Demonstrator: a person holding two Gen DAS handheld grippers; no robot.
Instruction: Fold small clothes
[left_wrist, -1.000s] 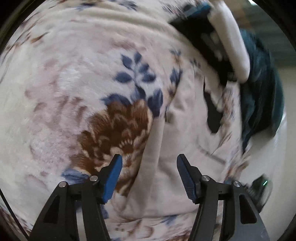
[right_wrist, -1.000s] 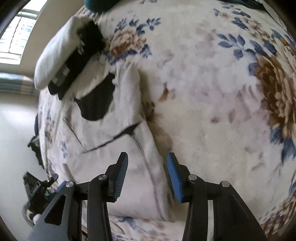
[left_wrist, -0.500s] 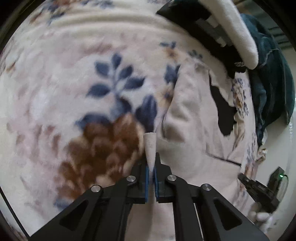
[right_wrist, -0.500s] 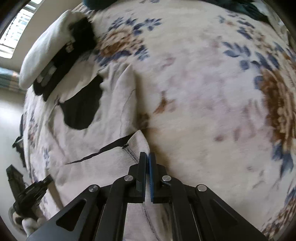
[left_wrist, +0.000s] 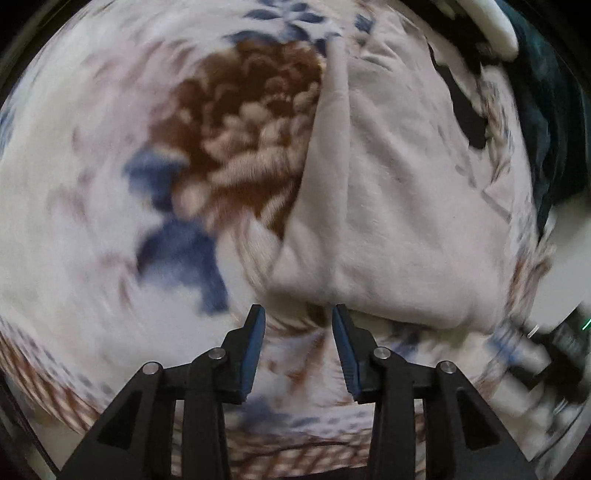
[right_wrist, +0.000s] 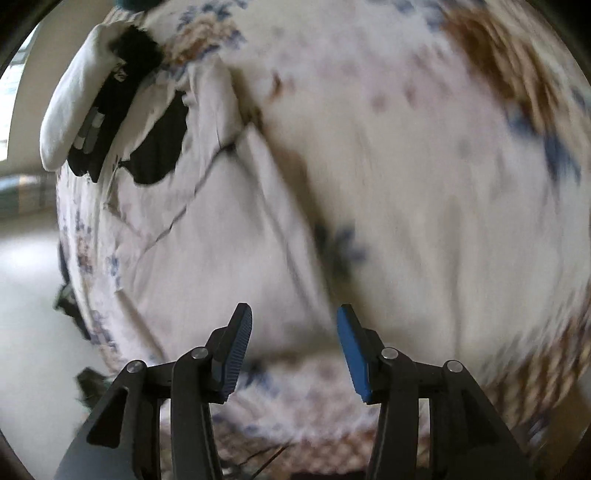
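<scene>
My left gripper stood wide and empty, hovering just short of the near folded edge of the cream garment, which lay on the flowered blanket of the bed. The garment's long axis ran straight away from me, toward the white and black bundle at its far end. My right gripper, also wide and empty, hung over the garment's right edge. By my judgement, both arms stood equally near. No readable writing showed anywhere.
</scene>
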